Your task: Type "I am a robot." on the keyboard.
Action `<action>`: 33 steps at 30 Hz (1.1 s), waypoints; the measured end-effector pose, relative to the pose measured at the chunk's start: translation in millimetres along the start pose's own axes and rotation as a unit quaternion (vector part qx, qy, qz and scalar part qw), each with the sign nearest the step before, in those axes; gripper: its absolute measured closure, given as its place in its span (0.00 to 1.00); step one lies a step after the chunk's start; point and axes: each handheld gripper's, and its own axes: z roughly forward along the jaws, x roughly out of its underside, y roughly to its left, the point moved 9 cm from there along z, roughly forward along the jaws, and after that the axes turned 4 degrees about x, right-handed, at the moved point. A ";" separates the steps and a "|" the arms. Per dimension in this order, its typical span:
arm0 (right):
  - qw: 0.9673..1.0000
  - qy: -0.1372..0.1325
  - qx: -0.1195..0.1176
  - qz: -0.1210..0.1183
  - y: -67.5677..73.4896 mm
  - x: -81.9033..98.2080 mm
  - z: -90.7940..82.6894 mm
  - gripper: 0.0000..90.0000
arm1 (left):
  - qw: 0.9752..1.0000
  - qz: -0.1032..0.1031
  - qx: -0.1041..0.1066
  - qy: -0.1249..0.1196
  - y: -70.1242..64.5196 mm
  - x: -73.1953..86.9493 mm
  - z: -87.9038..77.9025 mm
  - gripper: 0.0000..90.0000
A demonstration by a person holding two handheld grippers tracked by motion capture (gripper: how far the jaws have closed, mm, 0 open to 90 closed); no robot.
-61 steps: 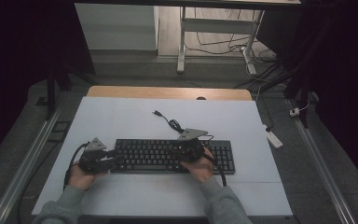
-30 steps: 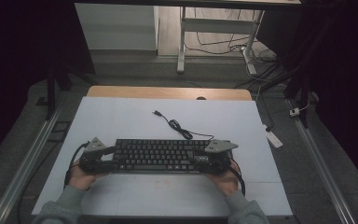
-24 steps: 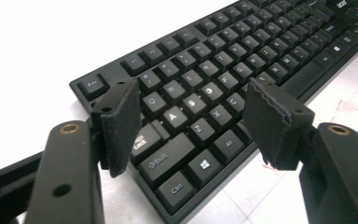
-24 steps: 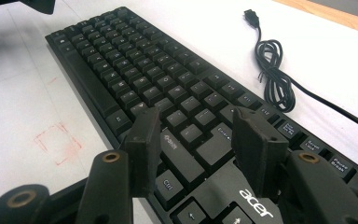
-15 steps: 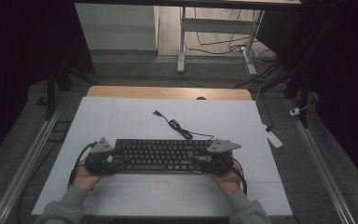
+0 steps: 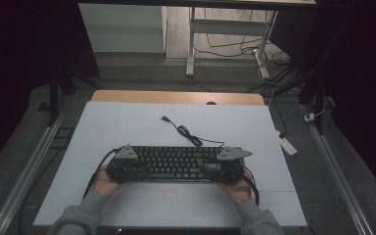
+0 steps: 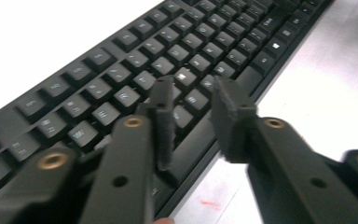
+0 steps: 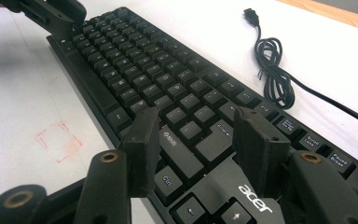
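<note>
one keyboard (image 6: 176, 163) with one coiled cable (image 6: 188, 134) lies on the tabletop (image 6: 127, 122) between your two tools: left tool (image 7: 191, 109) just narrowing over its near edge, unclamped; right tool (image 8: 196, 140) apart over the end keys.

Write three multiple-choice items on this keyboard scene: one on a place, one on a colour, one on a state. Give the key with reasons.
1. Where does the coiled black cable lie?
A. on the white table, beyond the keyboard
B. on the keys
C. on the floor

2. What colour is the flat plastic keyboard?
A. white
B. black
C. red

3. How do the right tongs stand?
A. clamped on the cable
C. open above the keys
B. shut tight with nothing between them

Key: 1 A, the high view shows the coil on the table surface past the keyboard's far edge. 2 B, its keys and frame are black in every view. 3 C, the right gripper view shows a gap between the jaws, with keys seen through it.
</note>
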 end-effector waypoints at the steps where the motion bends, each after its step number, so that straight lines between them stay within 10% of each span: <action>1: 1.000 0.001 -0.001 -0.001 0.0 0.4 0.3 0.57 | 1.000 0.000 0.002 0.003 -0.5 0.1 1.2 0.88; 33: 1.000 0.017 0.005 -0.004 -0.7 7.5 3.5 0.56 | 0.998 0.030 0.021 0.048 -14.1 7.2 34.5 0.99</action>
